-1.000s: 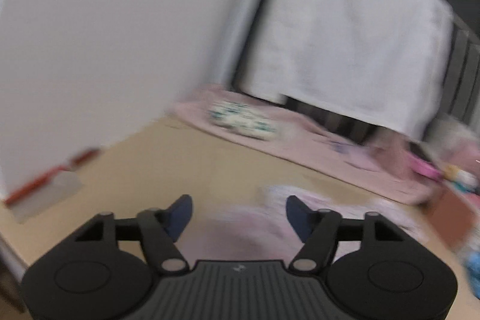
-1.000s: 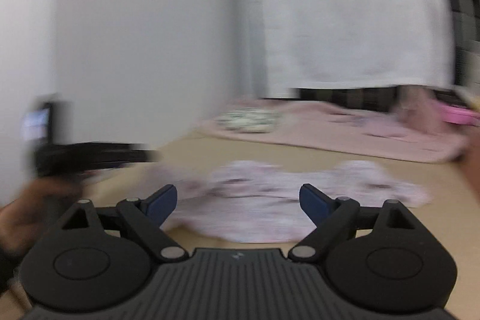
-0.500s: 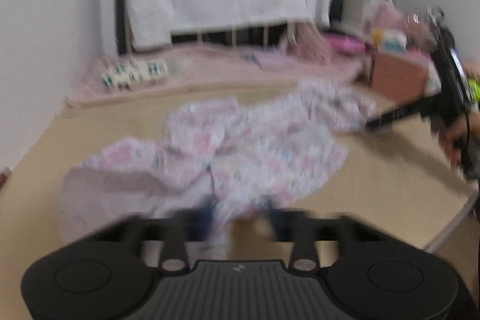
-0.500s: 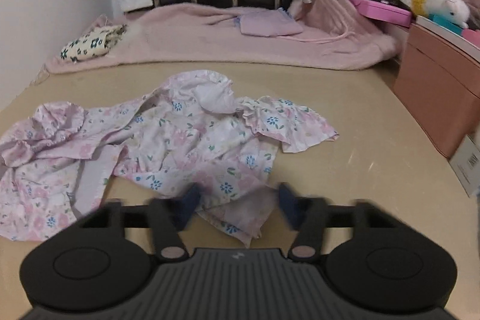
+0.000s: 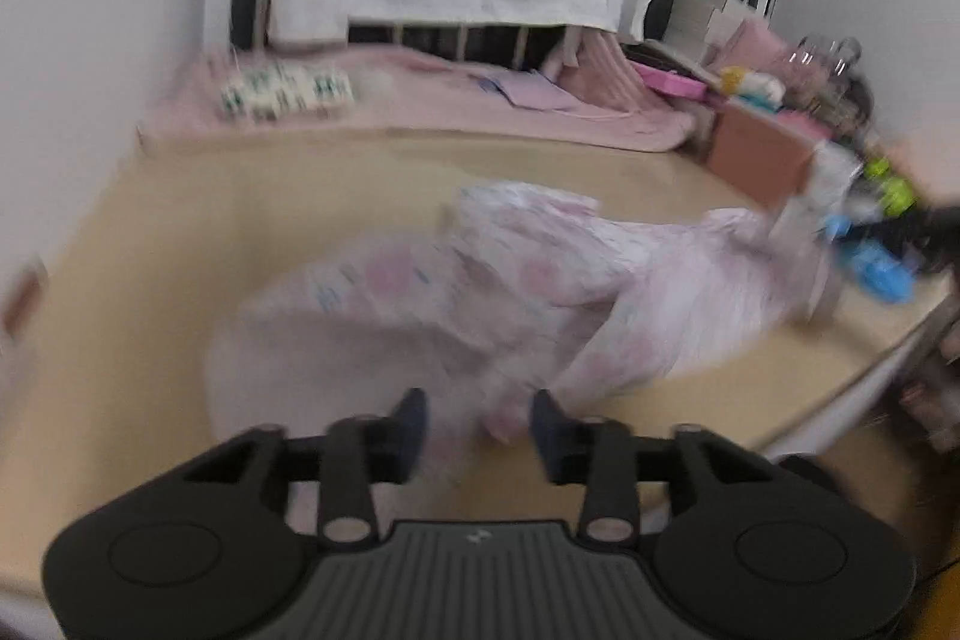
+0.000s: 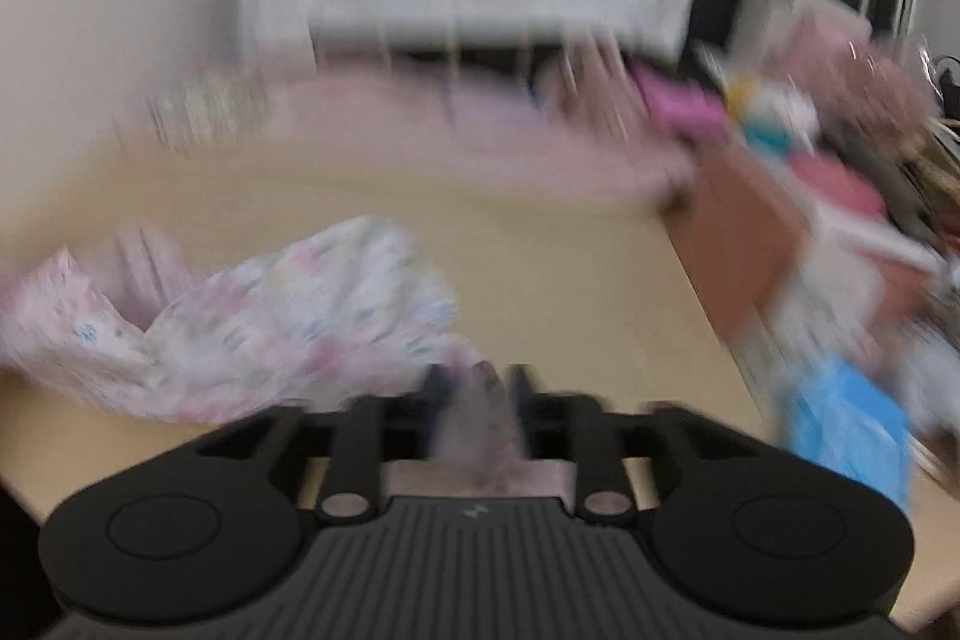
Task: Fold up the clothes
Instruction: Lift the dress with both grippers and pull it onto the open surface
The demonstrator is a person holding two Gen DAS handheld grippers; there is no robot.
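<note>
We grip the garment (image 6: 252, 322) with the right gripper (image 6: 471, 400); the left gripper (image 5: 477, 427) gapes; no folds made.

Soft, even indoor light is spread across both views, with no glare and only faint shadows. Heavy motion blur is seen throughout, smearing the pink floral cotton garment (image 5: 540, 292) (image 6: 252, 322). Straight lines are bowed by fisheye distortion, and corners are darkened.
</note>
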